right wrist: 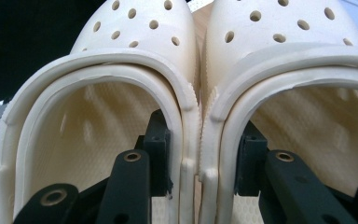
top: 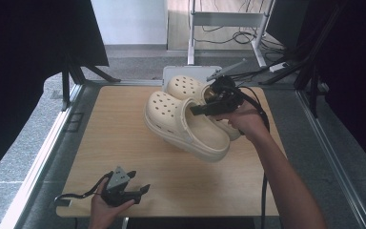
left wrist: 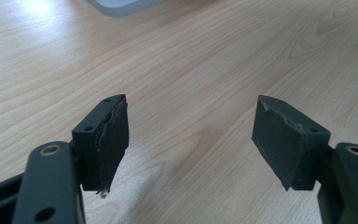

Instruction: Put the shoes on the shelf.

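While the two cream clogs (right wrist: 193, 93) are pressed side by side above the far right part of the wooden table (top: 124, 143), their adjoining inner walls are clamped by the right gripper (right wrist: 199, 158), one jaw inside each shoe. Near the left front edge, the left gripper (left wrist: 191, 135) is held wide open, with nothing gripped.

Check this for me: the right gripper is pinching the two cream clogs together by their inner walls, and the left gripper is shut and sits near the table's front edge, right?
Not quite. The left gripper is open, not shut: the left gripper view shows its jaws wide apart over bare table. The rest holds: the right gripper has one jaw inside each of the cream clogs, pinching their inner walls together.
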A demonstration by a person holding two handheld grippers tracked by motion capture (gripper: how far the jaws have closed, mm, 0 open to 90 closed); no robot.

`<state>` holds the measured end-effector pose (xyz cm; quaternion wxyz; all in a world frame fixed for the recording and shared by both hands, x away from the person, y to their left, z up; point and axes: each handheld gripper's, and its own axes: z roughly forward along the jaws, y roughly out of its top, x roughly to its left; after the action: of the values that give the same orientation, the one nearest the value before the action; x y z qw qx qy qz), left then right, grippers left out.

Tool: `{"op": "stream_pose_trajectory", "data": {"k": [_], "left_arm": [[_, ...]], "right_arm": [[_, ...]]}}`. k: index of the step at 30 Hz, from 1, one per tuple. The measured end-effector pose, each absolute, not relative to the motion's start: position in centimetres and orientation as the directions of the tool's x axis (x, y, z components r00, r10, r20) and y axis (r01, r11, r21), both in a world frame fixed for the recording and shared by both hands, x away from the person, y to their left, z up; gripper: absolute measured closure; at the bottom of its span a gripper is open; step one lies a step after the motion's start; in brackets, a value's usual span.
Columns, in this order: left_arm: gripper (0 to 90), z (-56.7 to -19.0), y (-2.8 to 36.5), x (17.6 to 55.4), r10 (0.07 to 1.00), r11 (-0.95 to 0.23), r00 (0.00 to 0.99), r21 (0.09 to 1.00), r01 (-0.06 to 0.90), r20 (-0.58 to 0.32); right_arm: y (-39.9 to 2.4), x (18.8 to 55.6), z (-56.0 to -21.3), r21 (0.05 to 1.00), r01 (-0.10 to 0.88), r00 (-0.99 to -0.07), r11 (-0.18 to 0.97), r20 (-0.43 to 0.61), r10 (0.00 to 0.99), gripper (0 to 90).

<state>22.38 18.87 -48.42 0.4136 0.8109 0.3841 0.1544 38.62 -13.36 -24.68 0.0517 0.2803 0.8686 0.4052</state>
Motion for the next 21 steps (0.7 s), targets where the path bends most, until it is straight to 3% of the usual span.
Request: {"op": "stream_pose_trajectory", "data": {"k": [21], "left_arm": [[27.6, -48.5, 18.9, 22.3, 0.753, -0.365, 0.655, 0.786, 0.499, -0.066]], "right_arm": [[-11.7, 45.1, -23.6, 0.716, 0.541, -0.720, 0.441, 0.123, 0.683, 65.1]]}}
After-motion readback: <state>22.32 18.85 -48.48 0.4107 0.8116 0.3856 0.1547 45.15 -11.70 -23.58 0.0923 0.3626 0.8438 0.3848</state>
